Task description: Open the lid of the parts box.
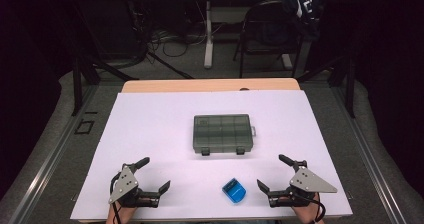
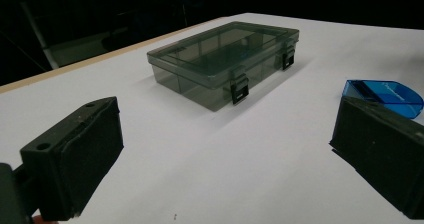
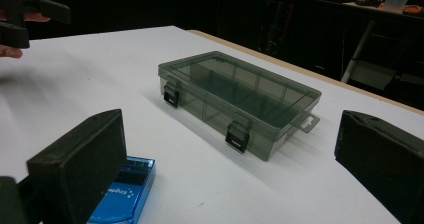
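While both tongs, the left tongs [image 1: 150,175] and the right tongs [image 1: 274,173], sit spread wide and empty, the little blue case [image 1: 234,190] lies on the white worktop [image 1: 150,124] near the right tongs (it looks light, hard and slippery), so pinching its two flat sides seems best.

Left tool [image 2: 227,149] gapes empty; closed grey organiser box [image 2: 225,59] beyond, blue case [image 2: 385,96] right.

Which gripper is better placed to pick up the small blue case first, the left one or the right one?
Probably the right gripper. The blue case lies just beside its open jaws, while the left gripper, also open, is farther away across bare table. The grey compartment box sits closed beyond both.
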`<action>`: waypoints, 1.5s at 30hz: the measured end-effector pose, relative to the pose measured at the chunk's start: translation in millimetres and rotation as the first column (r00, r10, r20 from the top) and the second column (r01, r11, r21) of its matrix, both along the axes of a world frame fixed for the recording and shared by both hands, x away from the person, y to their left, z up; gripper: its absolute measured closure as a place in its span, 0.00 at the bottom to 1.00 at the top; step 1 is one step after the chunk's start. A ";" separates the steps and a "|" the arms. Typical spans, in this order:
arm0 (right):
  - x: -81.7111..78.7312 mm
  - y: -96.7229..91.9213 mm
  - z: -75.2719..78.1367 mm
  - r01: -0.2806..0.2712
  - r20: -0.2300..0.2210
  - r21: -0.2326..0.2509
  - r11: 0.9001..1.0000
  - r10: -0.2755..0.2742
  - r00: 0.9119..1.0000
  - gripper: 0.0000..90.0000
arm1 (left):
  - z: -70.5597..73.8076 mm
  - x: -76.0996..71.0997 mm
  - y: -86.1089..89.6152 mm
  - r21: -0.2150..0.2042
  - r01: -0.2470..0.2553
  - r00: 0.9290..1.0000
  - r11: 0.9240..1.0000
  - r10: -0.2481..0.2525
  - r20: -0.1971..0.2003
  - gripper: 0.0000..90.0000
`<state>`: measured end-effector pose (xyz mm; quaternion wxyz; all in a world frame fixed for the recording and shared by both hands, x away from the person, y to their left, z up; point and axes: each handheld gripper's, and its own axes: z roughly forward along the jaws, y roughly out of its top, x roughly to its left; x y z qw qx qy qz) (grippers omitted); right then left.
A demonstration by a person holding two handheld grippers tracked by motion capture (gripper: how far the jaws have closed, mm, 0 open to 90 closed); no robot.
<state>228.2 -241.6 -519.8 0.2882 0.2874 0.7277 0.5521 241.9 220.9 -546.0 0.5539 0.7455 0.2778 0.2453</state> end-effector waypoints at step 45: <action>61.8 12.1 8.6 -0.037 -0.127 -0.041 0.998 0.031 0.991 0.00 | 18.7 51.3 -35.0 0.033 0.065 0.995 0.997 -0.063 -0.081 0.00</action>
